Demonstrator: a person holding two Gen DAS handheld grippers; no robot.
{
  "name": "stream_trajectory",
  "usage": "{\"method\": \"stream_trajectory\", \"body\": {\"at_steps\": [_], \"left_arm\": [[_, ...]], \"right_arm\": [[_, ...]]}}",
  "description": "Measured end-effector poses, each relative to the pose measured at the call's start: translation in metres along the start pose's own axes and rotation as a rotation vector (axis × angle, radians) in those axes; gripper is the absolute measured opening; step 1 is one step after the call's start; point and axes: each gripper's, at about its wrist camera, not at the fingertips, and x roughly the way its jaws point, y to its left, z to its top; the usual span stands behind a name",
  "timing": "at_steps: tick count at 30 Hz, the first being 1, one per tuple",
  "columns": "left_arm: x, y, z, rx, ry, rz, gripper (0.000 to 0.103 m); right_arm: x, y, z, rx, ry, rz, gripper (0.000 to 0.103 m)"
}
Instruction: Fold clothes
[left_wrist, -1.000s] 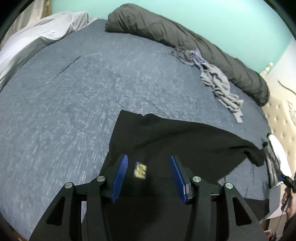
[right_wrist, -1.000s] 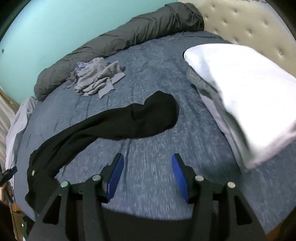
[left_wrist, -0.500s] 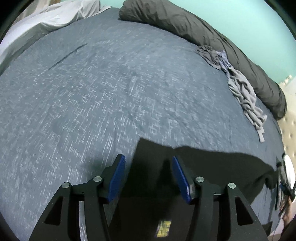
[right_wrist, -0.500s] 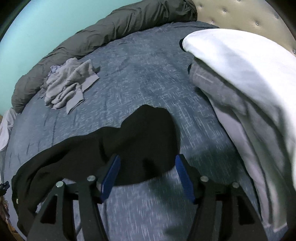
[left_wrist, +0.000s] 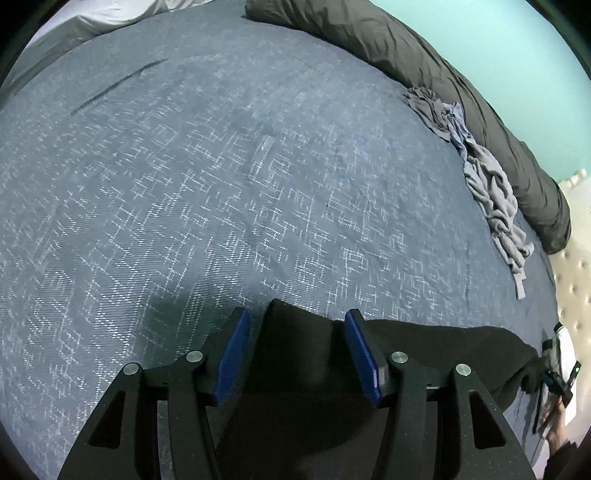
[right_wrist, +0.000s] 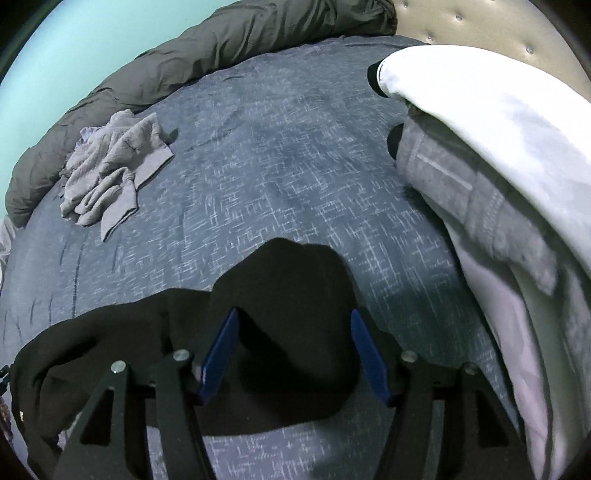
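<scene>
A black garment (left_wrist: 424, 343) lies stretched across the near side of the blue patterned bed (left_wrist: 221, 184). My left gripper (left_wrist: 297, 325) is open, with one corner of the black garment between its blue fingers. In the right wrist view the garment's rounded other end (right_wrist: 295, 288) lies between the blue fingers of my open right gripper (right_wrist: 293, 325). Neither gripper is closed on the cloth.
A crumpled grey garment (right_wrist: 110, 166) lies near the far edge, also in the left wrist view (left_wrist: 491, 192). A dark grey rolled duvet (left_wrist: 406, 48) runs along the teal wall. A white and grey pile of bedding (right_wrist: 498, 166) lies at the right by the tufted headboard (right_wrist: 480, 22).
Both grippers have moved forward and down over the black garment, so that each end of it now lies between open fingers. The yellow label has gone out of the left view.
</scene>
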Motion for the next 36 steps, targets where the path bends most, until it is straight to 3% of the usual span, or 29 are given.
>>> {"method": "stream_trajectory", "body": {"at_steps": [1,3,4,5,8,9,12,23,30,36], "left_arm": [[0.0,-0.002,0.0,0.005,-0.002,-0.002,0.057],[0.001,-0.005,-0.001,0.018,-0.005,-0.003,0.042],[0.001,-0.007,-0.001,0.028,-0.006,-0.002,0.037],[0.001,-0.009,-0.001,0.038,-0.008,-0.001,0.032],[-0.004,-0.013,-0.001,0.065,-0.022,0.003,0.013],[-0.006,-0.013,-0.001,0.067,-0.027,-0.001,0.01],[-0.022,-0.014,0.0,0.074,-0.068,0.009,0.005],[-0.088,-0.001,0.002,0.038,-0.169,-0.02,0.004],[-0.109,0.011,0.005,-0.011,-0.202,-0.025,0.003],[-0.081,0.017,-0.005,-0.001,-0.118,0.013,0.003]], "right_arm": [[0.003,-0.001,0.001,-0.002,0.004,-0.006,0.064],[0.006,-0.002,0.002,-0.012,0.005,-0.018,0.064],[0.008,-0.001,0.001,-0.017,0.007,-0.019,0.059],[0.008,-0.001,0.0,-0.024,0.007,-0.019,0.041],[0.005,0.004,-0.004,-0.053,-0.007,-0.018,0.012],[0.001,0.006,-0.005,-0.065,-0.02,-0.018,0.008],[-0.012,0.009,-0.005,-0.082,-0.063,-0.017,0.006],[-0.087,0.0,0.019,-0.096,-0.186,-0.027,0.005],[-0.067,-0.001,0.007,-0.131,-0.084,-0.082,0.005],[-0.051,-0.001,-0.003,-0.16,0.004,-0.128,0.005]]}}
